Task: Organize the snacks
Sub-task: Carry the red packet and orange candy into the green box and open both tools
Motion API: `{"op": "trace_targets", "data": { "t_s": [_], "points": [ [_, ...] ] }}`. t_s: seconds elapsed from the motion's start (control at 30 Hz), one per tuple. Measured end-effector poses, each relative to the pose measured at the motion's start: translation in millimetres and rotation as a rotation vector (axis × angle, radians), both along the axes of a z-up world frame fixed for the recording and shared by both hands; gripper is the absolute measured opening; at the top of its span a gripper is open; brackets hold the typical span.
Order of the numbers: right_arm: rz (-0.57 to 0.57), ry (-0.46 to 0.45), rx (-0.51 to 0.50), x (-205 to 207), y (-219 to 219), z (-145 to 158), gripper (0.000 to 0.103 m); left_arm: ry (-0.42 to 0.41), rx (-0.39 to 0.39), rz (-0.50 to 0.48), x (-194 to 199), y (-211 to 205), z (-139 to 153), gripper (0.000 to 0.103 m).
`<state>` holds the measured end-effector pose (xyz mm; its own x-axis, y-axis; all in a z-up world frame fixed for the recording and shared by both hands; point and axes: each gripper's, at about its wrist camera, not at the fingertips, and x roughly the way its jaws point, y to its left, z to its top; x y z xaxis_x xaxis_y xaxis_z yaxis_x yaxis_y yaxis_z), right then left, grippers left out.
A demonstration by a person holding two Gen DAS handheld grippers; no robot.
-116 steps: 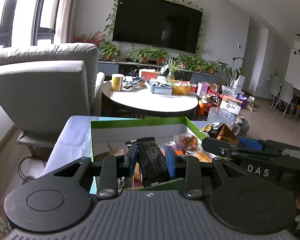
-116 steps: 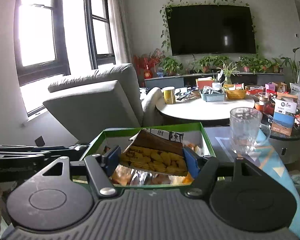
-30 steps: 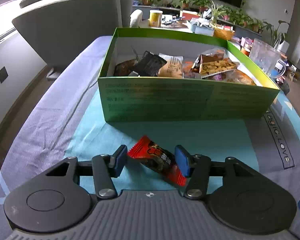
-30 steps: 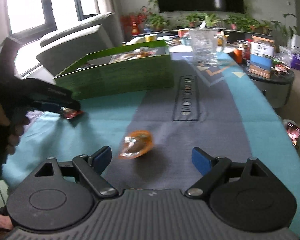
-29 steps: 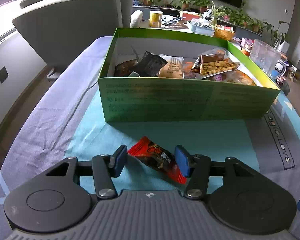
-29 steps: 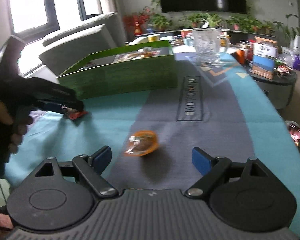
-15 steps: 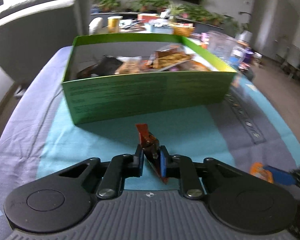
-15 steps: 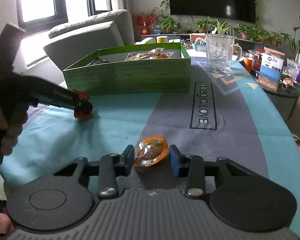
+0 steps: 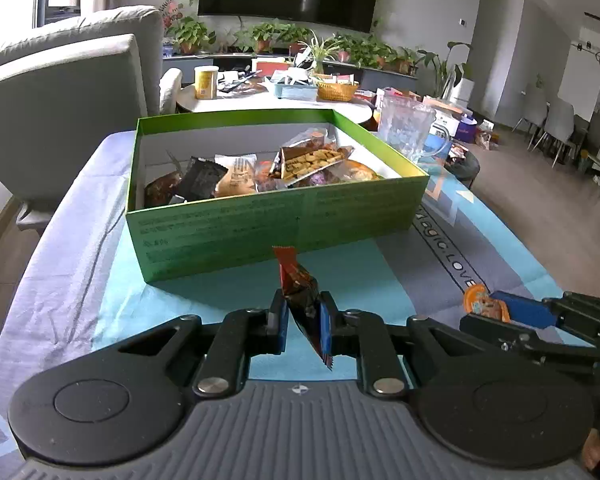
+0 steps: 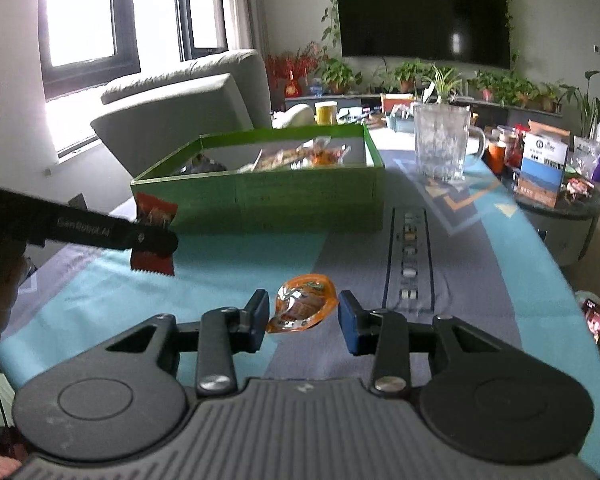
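Note:
My left gripper [image 9: 303,322] is shut on a red snack packet [image 9: 296,280], which stands on edge off the cloth just in front of the green box [image 9: 276,220]. The right wrist view shows that same left gripper [image 10: 156,236] at the left with the red snack packet [image 10: 155,210] in it. My right gripper [image 10: 303,316] is shut on an orange snack packet [image 10: 304,306], both pads against its edges, low over the table's near part. In the left wrist view the orange snack packet [image 9: 478,304] shows at the tip of the right gripper [image 9: 490,308]. Several snack packets lie in the green box [image 10: 300,200].
A glass mug [image 9: 404,128] stands right of the box, also the glass mug [image 10: 440,144]. A grey armchair [image 9: 68,80] is behind on the left. A cluttered round white table [image 9: 260,100] lies beyond the box. A low side table [image 10: 556,208] with cartons stands on the right.
My left gripper closed on the red packet and lifted it off the cloth, turning it on edge. My right gripper closed from wide apart onto the orange packet.

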<state>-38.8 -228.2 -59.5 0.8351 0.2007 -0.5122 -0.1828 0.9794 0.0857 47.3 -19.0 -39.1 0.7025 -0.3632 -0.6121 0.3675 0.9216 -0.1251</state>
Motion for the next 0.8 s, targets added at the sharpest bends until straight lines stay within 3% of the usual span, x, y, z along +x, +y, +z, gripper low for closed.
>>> {"op": "trace_targets", "data": {
  "t_s": [0.5, 0.8],
  "points": [
    [0.005, -0.036, 0.032, 40, 4, 14, 0.043, -0.029, -0.024, -0.004, 8, 11, 12, 0.014],
    [-0.004, -0.093, 0.056, 78, 9, 34, 0.043, -0.094, -0.054, -0.007, 24, 13, 36, 0.014]
  ]
}}
